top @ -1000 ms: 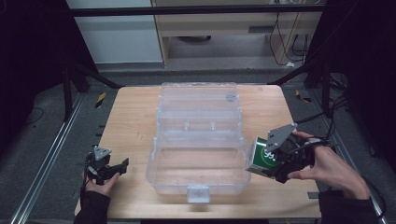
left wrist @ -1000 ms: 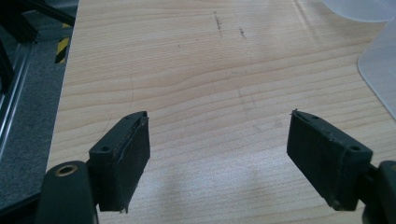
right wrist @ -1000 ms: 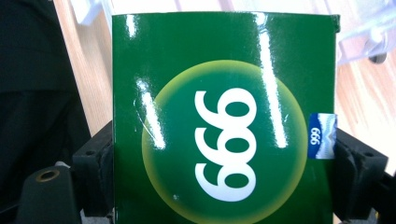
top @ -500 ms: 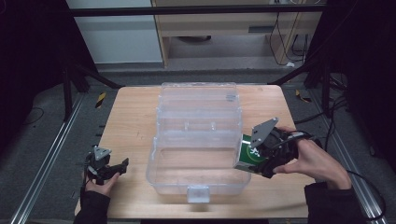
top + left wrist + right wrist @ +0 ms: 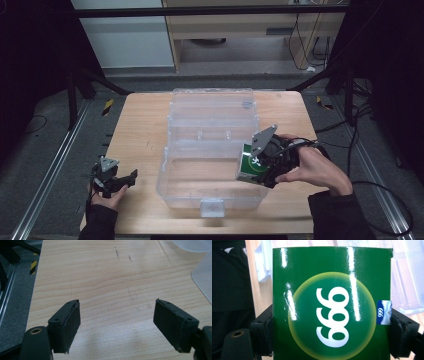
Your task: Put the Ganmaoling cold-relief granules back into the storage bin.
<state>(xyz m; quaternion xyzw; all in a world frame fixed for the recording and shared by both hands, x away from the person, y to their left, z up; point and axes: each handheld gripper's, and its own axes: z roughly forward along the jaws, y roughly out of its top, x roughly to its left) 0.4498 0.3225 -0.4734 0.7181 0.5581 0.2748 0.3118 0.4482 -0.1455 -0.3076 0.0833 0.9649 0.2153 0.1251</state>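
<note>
A clear plastic box point(image 5: 210, 197) stands open in the middle of the wooden table, its lid point(image 5: 212, 107) folded back behind it. My right gripper point(image 5: 257, 167) is shut on a green carton point(image 5: 248, 165) and holds it over the box's right rim. In the right gripper view the green carton point(image 5: 332, 305) with a white "999" mark sits between both black pads point(image 5: 265, 332). My left gripper point(image 5: 122, 181) rests low at the table's front left corner, open. In the left gripper view its jaws stand wide apart over bare wood, the left gripper point(image 5: 117, 327) holding nothing.
The wooden table point(image 5: 140, 130) has bare wood left of the box. A curved edge of the clear plastic box point(image 5: 203, 280) lies at the right of the left gripper view. Metal rails point(image 5: 50, 170) run along the table's left side, and cables point(image 5: 380, 185) trail on the right.
My right gripper has carried the green carton leftward from beside the box to over its right rim. The left gripper has stayed put.
</note>
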